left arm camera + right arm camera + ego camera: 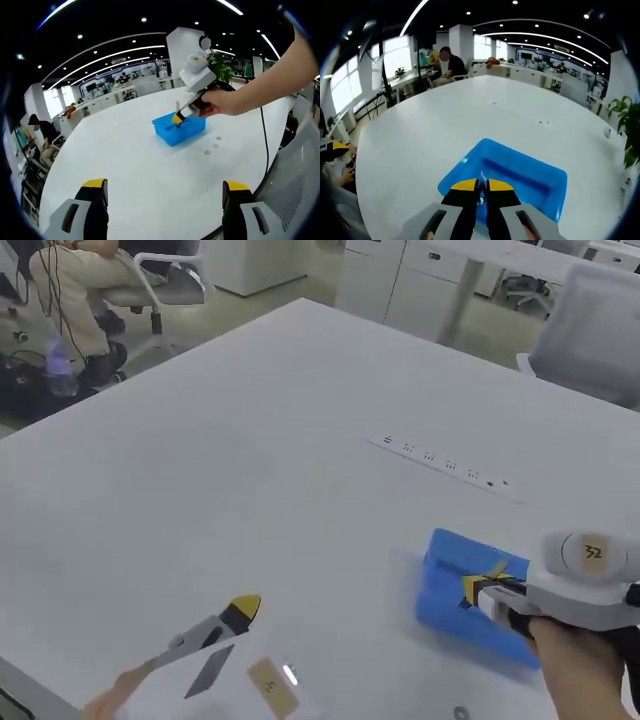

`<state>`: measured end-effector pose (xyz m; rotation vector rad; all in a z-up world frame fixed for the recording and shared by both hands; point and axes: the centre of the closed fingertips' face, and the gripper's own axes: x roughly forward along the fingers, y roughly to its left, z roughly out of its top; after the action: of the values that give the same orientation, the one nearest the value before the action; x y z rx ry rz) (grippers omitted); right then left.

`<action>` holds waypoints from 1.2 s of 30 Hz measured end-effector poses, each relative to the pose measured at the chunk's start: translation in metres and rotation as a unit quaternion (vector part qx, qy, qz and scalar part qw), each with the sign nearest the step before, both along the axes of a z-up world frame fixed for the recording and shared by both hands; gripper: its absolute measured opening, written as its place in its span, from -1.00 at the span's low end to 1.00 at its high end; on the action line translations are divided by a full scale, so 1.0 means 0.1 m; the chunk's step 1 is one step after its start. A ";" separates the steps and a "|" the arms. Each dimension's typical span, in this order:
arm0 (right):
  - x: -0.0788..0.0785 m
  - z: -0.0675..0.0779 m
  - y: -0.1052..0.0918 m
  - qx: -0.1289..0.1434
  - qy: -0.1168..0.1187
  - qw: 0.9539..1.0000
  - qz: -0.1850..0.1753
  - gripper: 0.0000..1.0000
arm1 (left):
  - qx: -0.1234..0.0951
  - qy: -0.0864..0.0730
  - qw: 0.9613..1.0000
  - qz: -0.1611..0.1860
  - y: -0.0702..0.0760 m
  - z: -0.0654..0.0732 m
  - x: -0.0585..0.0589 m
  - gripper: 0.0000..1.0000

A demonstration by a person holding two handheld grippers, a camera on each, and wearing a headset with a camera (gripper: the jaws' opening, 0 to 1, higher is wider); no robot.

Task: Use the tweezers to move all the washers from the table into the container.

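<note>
A blue container (470, 590) stands on the white table (250, 470); it also lies straight ahead in the right gripper view (525, 172) and mid-table in the left gripper view (187, 131). My right gripper (481, 186) is shut on thin tweezers (481, 194), whose tips point down into the container. It hangs over the container's near side (478, 590) (177, 118). Three small washers (215, 145) lie on the table just right of the container, and one washer (460, 712) sits near the front edge. My left gripper (165, 192) stands open and holds nothing, low at the table's front left (243, 612).
A power strip (445, 465) is set into the table behind the container. A person (70, 280) sits on a chair beyond the table's far left corner, and a grey chair (590, 330) stands at the far right. A potted plant (627, 125) stands right of the table.
</note>
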<state>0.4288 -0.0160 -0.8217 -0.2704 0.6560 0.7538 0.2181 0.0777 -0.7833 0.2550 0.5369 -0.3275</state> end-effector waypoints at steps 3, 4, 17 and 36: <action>0.00 0.00 -0.02 -0.002 0.001 1.000 -0.001 -0.96 | 0.004 0.001 1.000 0.000 0.00 -0.01 0.00 0.95; -0.01 0.00 -0.02 -0.002 0.002 1.000 -0.002 -0.96 | 0.004 0.001 1.000 0.000 0.00 -0.01 0.00 0.95; -0.08 0.54 -0.07 0.061 -0.029 0.998 -0.013 -0.95 | 0.003 -0.003 1.000 0.003 0.02 0.01 0.00 0.95; -0.73 0.51 -0.21 0.057 -0.018 0.998 0.014 -0.95 | 0.002 -0.006 1.000 0.002 0.01 0.02 0.00 0.95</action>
<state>0.3562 -0.0367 -0.7707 -0.1886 0.5733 0.8078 0.2184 0.0784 -0.7811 0.2606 0.5261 -0.3212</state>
